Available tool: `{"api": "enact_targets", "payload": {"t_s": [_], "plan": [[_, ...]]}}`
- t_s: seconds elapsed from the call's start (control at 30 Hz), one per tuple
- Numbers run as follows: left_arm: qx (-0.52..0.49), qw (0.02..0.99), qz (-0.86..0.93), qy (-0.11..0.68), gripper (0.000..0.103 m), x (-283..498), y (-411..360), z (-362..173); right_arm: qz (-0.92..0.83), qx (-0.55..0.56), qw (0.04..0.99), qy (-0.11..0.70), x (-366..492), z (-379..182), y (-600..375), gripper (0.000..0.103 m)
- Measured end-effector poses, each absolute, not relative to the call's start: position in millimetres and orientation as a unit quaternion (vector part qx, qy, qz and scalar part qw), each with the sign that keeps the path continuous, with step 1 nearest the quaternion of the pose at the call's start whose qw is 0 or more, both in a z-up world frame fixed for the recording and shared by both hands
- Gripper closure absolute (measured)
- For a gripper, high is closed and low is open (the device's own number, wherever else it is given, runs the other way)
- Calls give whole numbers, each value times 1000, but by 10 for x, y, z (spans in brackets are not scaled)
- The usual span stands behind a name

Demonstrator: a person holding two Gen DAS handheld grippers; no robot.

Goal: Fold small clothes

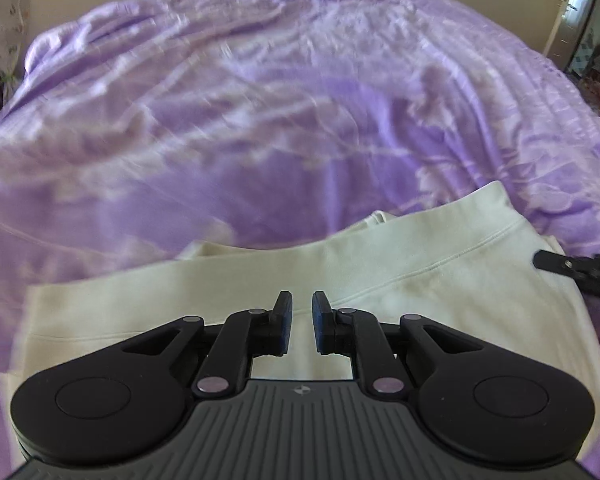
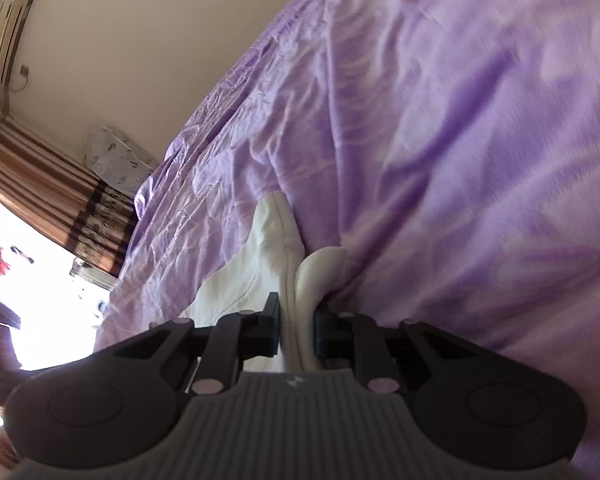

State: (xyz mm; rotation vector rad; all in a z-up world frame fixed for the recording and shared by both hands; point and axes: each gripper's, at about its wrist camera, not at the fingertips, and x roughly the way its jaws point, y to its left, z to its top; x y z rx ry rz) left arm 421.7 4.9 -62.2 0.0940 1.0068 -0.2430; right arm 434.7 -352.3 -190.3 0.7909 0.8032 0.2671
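Note:
A cream-white garment (image 1: 340, 276) lies folded on the purple bedsheet (image 1: 260, 120), its seamed band running across the near part of the left wrist view. My left gripper (image 1: 302, 312) hovers just over it, jaws a small gap apart and empty. My right gripper (image 2: 297, 320) is shut on a bunched edge of the white garment (image 2: 276, 240), which stands up between its pads. The right gripper's tip (image 1: 556, 266) shows at the garment's right edge in the left wrist view.
The purple sheet (image 2: 460, 160) covers the whole bed, wrinkled. A cream wall lies behind. A striped curtain (image 2: 40, 184), a bright window and a patterned pillow (image 2: 116, 156) are at the left of the right wrist view. A doorway (image 1: 580, 20) is far right.

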Motion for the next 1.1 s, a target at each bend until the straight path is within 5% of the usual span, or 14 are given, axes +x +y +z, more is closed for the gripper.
{"api": "enact_targets", "payload": {"t_s": [0.17, 0.47, 0.8, 1.1], "plan": [[82, 871, -104, 474, 87, 3869, 577, -129, 123, 280, 876, 373, 4241, -1495, -3218, 92], [69, 893, -63, 440, 87, 3376, 1435, 328, 150, 279, 871, 375, 4169, -788, -2586, 94], [-10, 900, -76, 428, 87, 3100, 2156, 208, 170, 262, 862, 399, 4324, -306, -1302, 94], [-66, 891, -95, 438, 87, 3165, 2485, -151, 173, 240, 850, 435, 4501, -518, -10, 95]]}}
